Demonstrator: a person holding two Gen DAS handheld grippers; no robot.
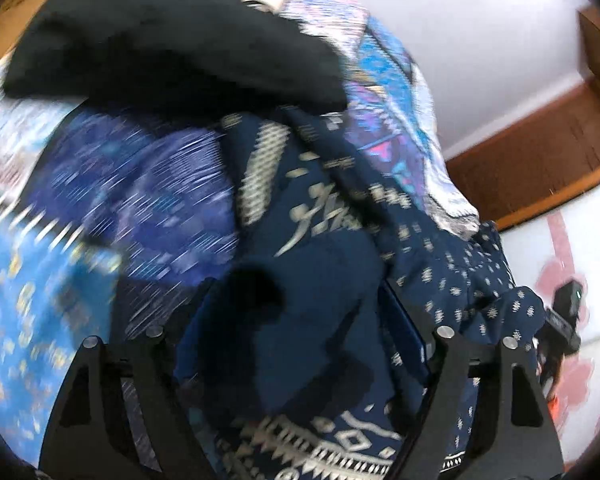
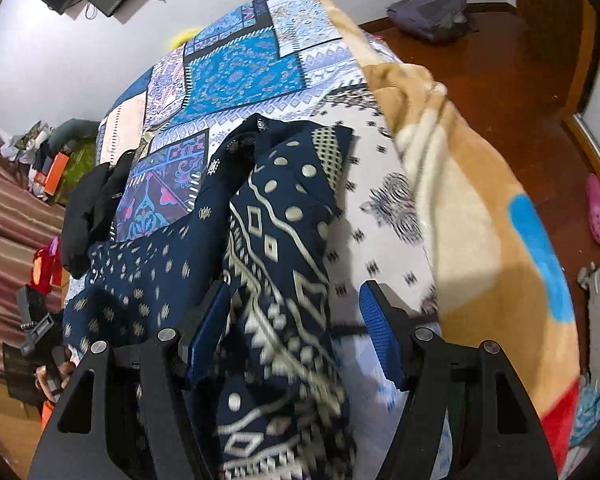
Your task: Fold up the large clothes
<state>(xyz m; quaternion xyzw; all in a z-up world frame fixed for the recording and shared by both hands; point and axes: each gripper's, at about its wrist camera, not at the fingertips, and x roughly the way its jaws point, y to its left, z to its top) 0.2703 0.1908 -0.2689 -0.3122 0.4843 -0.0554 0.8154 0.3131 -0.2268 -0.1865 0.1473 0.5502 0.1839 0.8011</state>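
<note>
The navy patterned garment (image 2: 268, 240) lies bunched on the patchwork bedspread (image 2: 240, 68), one fold rising between the fingers of each gripper. In the right wrist view the right gripper (image 2: 296, 328) has cloth against its left blue pad while the right pad (image 2: 380, 332) stands clear of it, so the jaws are apart. In the left wrist view, heavily blurred, the left gripper (image 1: 296, 320) is swamped by fabric; its left pad is hidden, and whether it pinches cannot be told. A black garment (image 1: 160, 40) lies beyond. A beige blanket (image 2: 472, 208) covers the bed's right edge.
</note>
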